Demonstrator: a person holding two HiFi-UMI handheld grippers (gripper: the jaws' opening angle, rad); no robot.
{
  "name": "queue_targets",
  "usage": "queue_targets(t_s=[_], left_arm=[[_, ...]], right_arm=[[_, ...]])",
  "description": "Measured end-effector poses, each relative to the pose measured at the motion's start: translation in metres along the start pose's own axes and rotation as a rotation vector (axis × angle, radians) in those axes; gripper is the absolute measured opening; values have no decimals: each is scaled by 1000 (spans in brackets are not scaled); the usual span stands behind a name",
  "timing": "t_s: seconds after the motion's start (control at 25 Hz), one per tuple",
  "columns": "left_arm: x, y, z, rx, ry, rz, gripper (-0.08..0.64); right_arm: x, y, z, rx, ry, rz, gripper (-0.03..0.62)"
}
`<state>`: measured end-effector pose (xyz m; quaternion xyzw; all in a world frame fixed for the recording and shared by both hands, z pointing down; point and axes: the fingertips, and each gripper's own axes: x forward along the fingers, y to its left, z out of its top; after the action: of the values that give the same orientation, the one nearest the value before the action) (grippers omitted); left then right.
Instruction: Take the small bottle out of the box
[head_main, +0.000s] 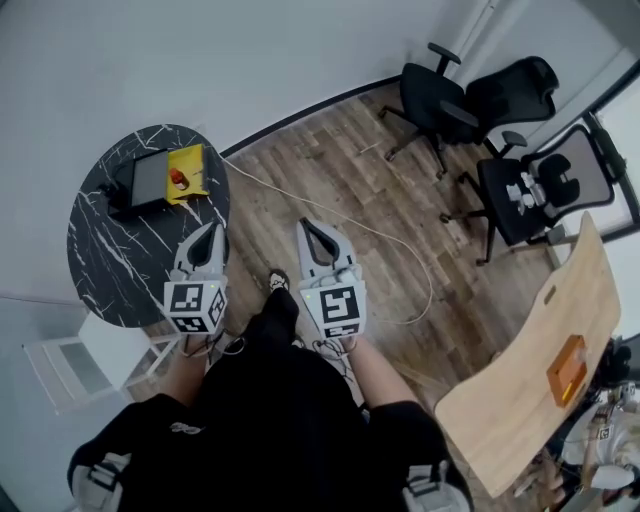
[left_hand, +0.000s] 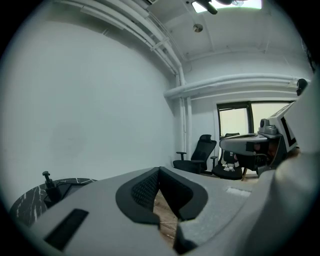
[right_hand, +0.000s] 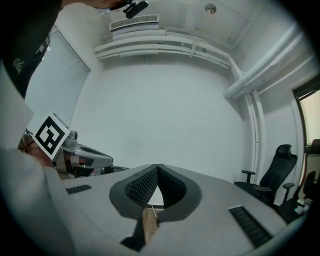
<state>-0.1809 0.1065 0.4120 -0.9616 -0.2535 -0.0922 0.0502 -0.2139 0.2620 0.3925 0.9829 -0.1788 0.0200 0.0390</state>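
Note:
A yellow box (head_main: 190, 166) lies open on the round black marble table (head_main: 105, 255), with a small orange-red bottle (head_main: 178, 179) in it, next to a black flat device (head_main: 149, 180). My left gripper (head_main: 213, 229) hovers over the table's near right edge, a little short of the box, jaws shut and empty. My right gripper (head_main: 304, 226) is held beside it over the wooden floor, also shut with nothing in it. In the left gripper view the left gripper (left_hand: 159, 170) points across the room, and the table edge (left_hand: 27, 202) shows at lower left. The right gripper (right_hand: 158, 167) faces a bare white wall.
Black office chairs (head_main: 443, 96) (head_main: 530, 190) stand at the far right. A light wooden table (head_main: 530, 385) with an orange object (head_main: 566, 368) is at the right. A white cable (head_main: 400, 250) runs over the floor. A white stool (head_main: 85, 366) sits by the marble table.

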Motion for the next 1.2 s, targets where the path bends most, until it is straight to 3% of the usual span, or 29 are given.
queue_targets(t_s=[0.24, 0.44, 0.76, 1.0, 1.2], left_arm=[[70, 18, 14, 2, 19, -35, -2], [131, 37, 18, 1, 53, -50, -2], [212, 74, 1, -3, 138, -52, -2], [234, 109, -2, -55, 147, 0, -2], [225, 151, -8, -109, 154, 121, -2]], right_arm=[[55, -39, -1, 0, 36, 1, -4], [108, -62, -5, 10, 61, 64, -5], [200, -97, -35, 38, 102, 109, -5], [261, -80, -45, -12, 146, 261, -3], [308, -42, -52, -59, 186, 434, -4]])
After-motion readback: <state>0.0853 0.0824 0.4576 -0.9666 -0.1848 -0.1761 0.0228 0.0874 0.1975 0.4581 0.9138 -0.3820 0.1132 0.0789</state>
